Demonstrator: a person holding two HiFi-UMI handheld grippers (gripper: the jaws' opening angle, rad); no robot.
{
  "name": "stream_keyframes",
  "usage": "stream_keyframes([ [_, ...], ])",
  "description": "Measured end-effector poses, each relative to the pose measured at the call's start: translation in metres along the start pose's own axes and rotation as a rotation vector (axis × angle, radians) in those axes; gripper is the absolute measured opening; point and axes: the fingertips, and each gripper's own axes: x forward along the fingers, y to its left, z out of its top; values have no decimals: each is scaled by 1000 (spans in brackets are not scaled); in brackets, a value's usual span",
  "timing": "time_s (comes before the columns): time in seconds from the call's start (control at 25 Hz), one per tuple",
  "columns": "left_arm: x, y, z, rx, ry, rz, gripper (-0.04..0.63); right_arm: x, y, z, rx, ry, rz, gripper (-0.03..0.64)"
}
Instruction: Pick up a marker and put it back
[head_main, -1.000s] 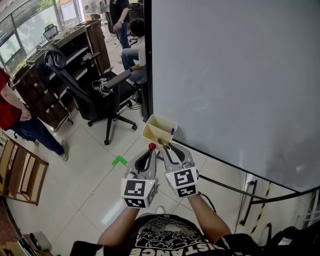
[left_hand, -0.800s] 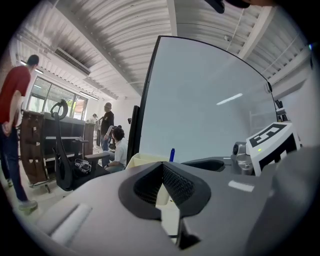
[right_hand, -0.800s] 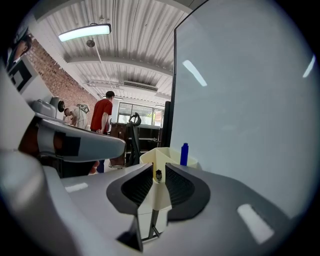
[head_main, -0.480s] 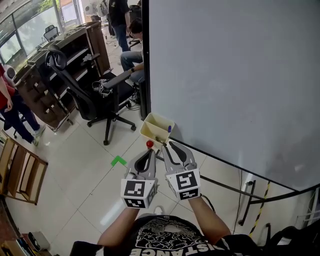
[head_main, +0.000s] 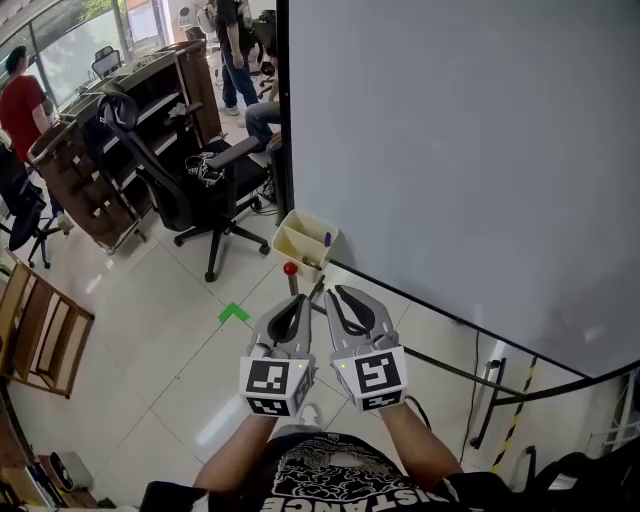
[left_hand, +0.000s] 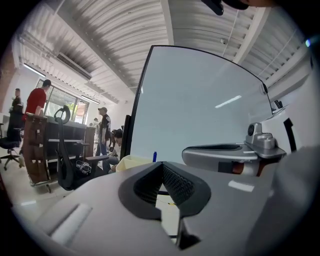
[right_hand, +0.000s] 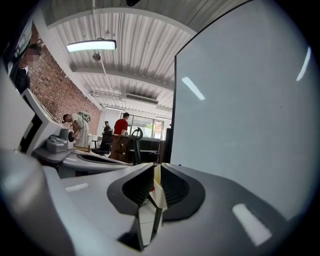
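Observation:
A cream holder tray (head_main: 298, 240) hangs at the whiteboard's lower left corner, and a blue marker (head_main: 327, 240) stands in it. Just short of the tray a red-capped marker (head_main: 290, 268) stands upright. Its dark stem runs down toward the tip of my left gripper (head_main: 298, 300); I cannot tell whether they touch. That gripper (left_hand: 162, 167) is shut and shows nothing between its pads. My right gripper (head_main: 328, 290) is beside it. Its jaws (right_hand: 154, 172) are closing to a narrow slit with nothing gripped. Only the tray and a speck of red show through the slit.
The whiteboard (head_main: 450, 150) fills the right of the head view, its black frame and stand legs (head_main: 480, 400) below. A black office chair (head_main: 170, 180) stands left of the tray, wooden shelves (head_main: 110, 150) and people behind it. A green tape mark (head_main: 234, 314) lies on the tiled floor.
The tray and the red-capped marker now sit farther up and left of the gripper tips; a second ago the red cap was right between them. People in the background have walked.

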Motion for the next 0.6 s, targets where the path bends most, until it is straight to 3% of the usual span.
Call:
stream_keyframes([
  [0.24,-18,-25,3,12,-21,5,5,-34,5,4,-4,-23,7,0],
  [0.6,-42,-67,4,37,-41,2,5,-80,9,4,7,-42,28,0],
])
